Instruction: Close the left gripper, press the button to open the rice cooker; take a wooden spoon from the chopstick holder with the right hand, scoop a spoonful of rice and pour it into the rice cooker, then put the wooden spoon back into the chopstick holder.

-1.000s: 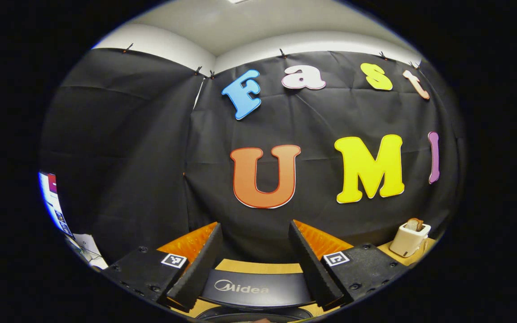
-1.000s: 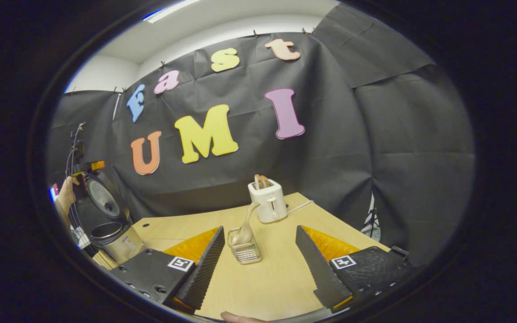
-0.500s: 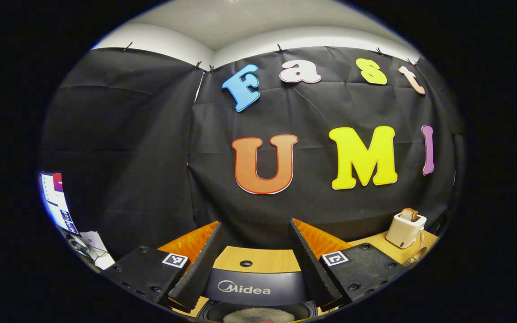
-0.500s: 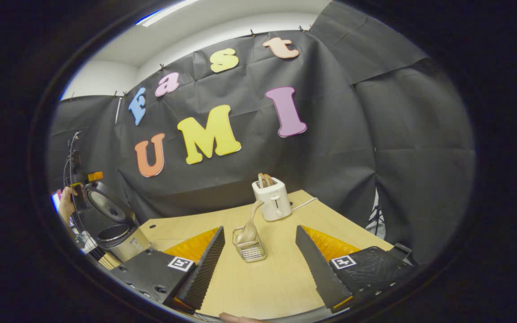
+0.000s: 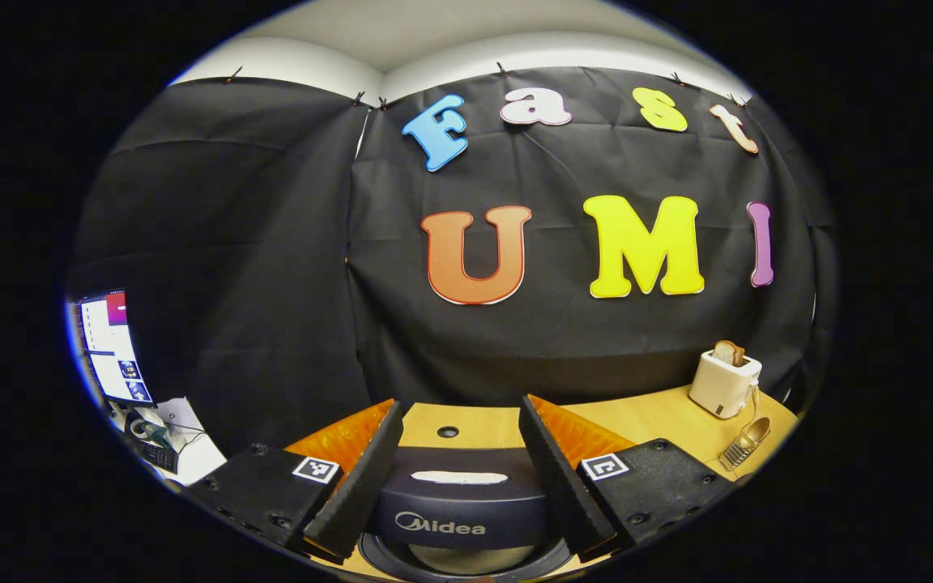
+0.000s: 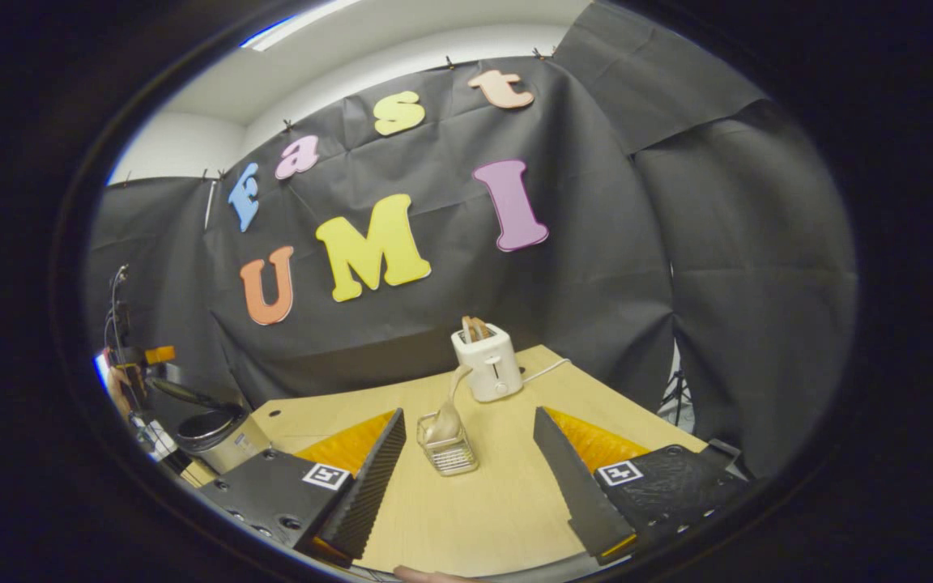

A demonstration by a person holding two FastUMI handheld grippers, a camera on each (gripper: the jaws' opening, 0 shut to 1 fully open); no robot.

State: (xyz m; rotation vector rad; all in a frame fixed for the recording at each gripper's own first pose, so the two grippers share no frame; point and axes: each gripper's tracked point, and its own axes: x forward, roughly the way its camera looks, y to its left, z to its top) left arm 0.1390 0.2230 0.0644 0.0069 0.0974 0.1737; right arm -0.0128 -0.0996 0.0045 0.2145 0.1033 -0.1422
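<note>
Both hand-held grippers gape empty, right hand-held gripper (image 6: 466,478) facing chopstick holder (image 6: 449,449) mid-table; wooden spoon (image 6: 449,405) looks light, stiff: pinch its upright handle

My left gripper (image 5: 457,470) and right gripper (image 6: 466,478) each carry ridged wedge fingers, black screw-studded blocks at five and seven o'clock, and small square black-and-white markers.

Off-task items I see: white toaster (image 6: 487,363) with bread slices (image 6: 475,327) in its slots, at 12 o'clock on the wooden bench (image 6: 475,518); white cord (image 6: 546,372) trailing to its 3 o'clock; lit monitor (image 5: 114,346) at my left view's 9 o'clock.
</note>
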